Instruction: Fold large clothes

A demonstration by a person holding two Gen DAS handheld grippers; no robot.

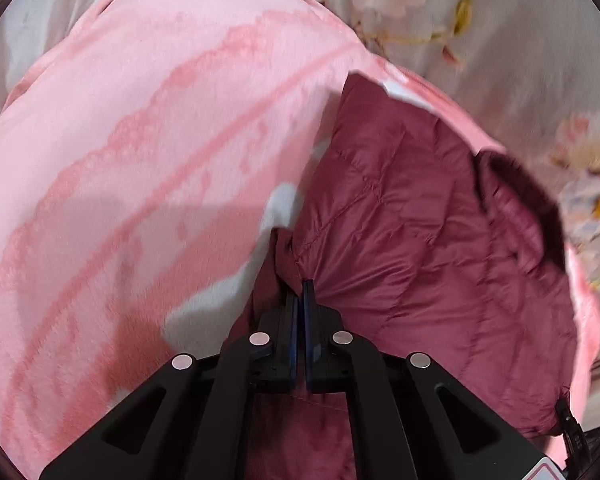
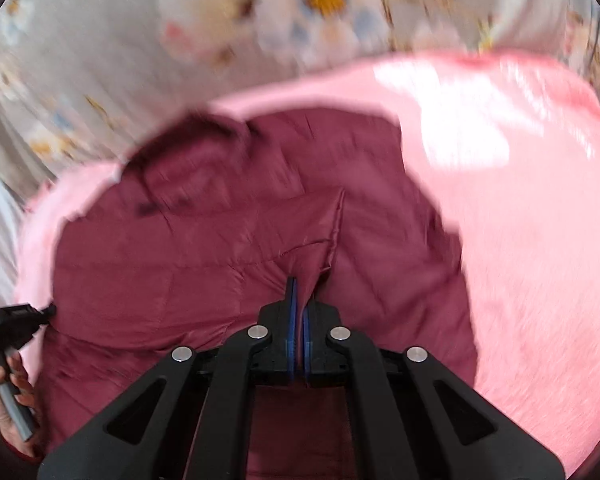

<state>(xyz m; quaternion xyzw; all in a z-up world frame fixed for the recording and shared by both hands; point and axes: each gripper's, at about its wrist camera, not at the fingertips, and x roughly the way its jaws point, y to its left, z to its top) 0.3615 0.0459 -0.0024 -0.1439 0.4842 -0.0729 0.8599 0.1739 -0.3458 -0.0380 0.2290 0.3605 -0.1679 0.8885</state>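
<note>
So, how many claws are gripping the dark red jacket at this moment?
2. The left claw is shut on a fold of the dark red jacket near its edge; the right claw pinches a raised fold in its middle.

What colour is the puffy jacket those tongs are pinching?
The quilted jacket is dark maroon, clearest in the left wrist view.

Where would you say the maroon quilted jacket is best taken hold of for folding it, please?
At its thin edges, which is where both tools have it. The left tool is shut on a gathered seam edge of the maroon quilted jacket, and the right tool pinches a raised fabric ridge. The puffy panels look too thick to pinch, so come in low, along the pink blanket, from the near side.
</note>
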